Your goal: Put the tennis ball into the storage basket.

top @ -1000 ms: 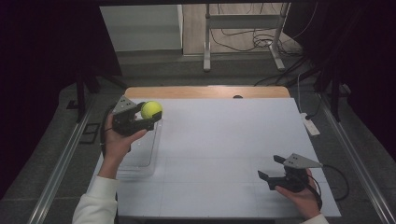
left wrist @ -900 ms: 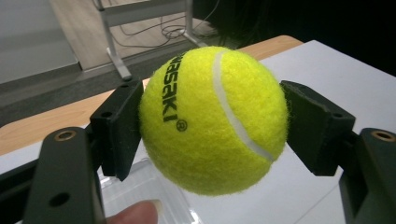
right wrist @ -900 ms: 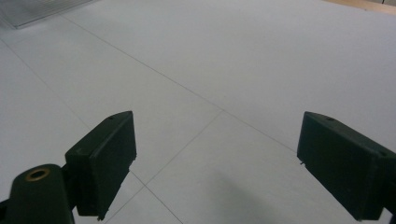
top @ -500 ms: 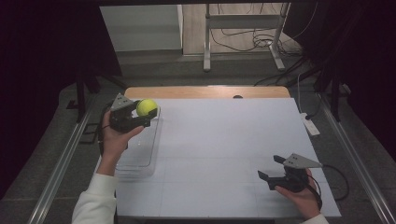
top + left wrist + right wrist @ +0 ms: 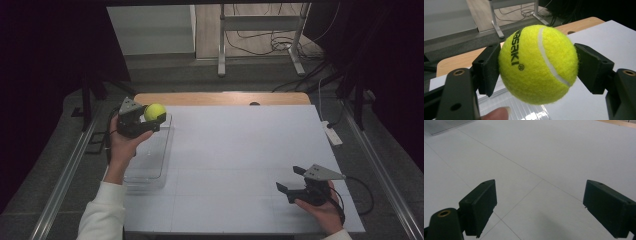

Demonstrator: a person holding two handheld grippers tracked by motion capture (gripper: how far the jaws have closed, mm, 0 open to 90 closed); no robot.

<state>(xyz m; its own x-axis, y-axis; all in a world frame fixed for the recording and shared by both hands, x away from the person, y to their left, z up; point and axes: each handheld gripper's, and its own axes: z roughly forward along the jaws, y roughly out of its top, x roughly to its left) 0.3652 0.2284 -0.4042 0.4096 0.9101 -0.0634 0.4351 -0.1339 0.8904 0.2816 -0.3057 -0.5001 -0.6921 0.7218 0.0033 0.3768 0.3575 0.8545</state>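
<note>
Overhead, left gripper [image 5: 150, 119] clamps ball [image 5: 154, 111] above tray [image 5: 150, 170].

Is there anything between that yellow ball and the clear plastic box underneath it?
Nothing visible. The left gripper holds the tennis ball over the far end of the clear container, which looks empty, with open air between the two.

White table sheet [image 5: 240, 150] — wooden edge at its far side; metal stand legs [image 5: 220, 50] and cables [image 5: 260, 42] on the floor behind.
</note>
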